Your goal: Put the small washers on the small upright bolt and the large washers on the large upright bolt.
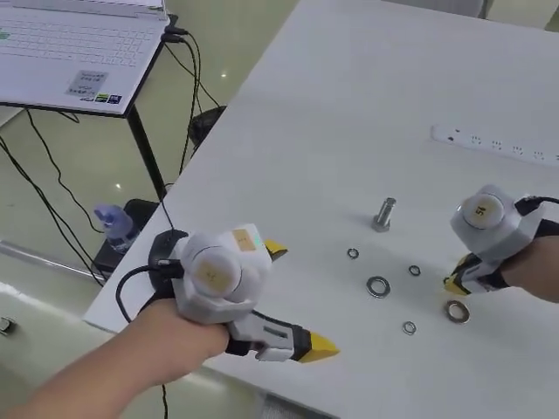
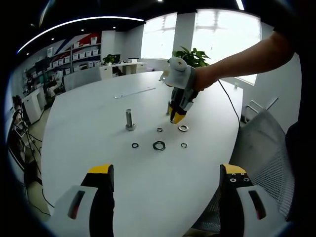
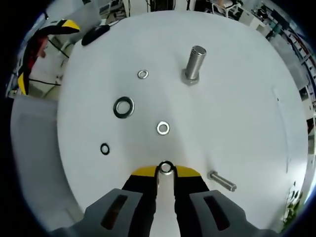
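Progress, as I judge it, stands at nothing placed. In the head view the large upright bolt (image 1: 383, 214) shows a bare shank and five washers lie flat on the counter (image 1: 349, 105). My left gripper (image 1: 300, 298) has its jaws spread wide and empty. The first large washer (image 1: 378, 286) lies ahead of them, and the small washers (image 1: 414, 271) are scattered beyond and to the side. My right gripper (image 1: 452, 284) points down, its tips just beside the second large washer (image 1: 457, 311). The stickers on the laptop (image 1: 87, 85), far behind the left jaws, are too small for me to read, and I find no other legible writing.

In the left gripper view my own wide jaws frame the whole job. The bolt and all five washers sit well ahead, and the right gripper stands beyond them, tips down next to that second large washer.

In the right gripper view the jaws are drawn narrow. A ring (image 3: 166, 167) sits exactly at their tips, but I cannot tell whether it is pinched or simply lying on the counter just past them. Close to the right of these jaws a small bolt (image 3: 222, 181) lies on its side, not upright. I reckon it must be stood up before any small washer can go on. Every washer is left to thread.
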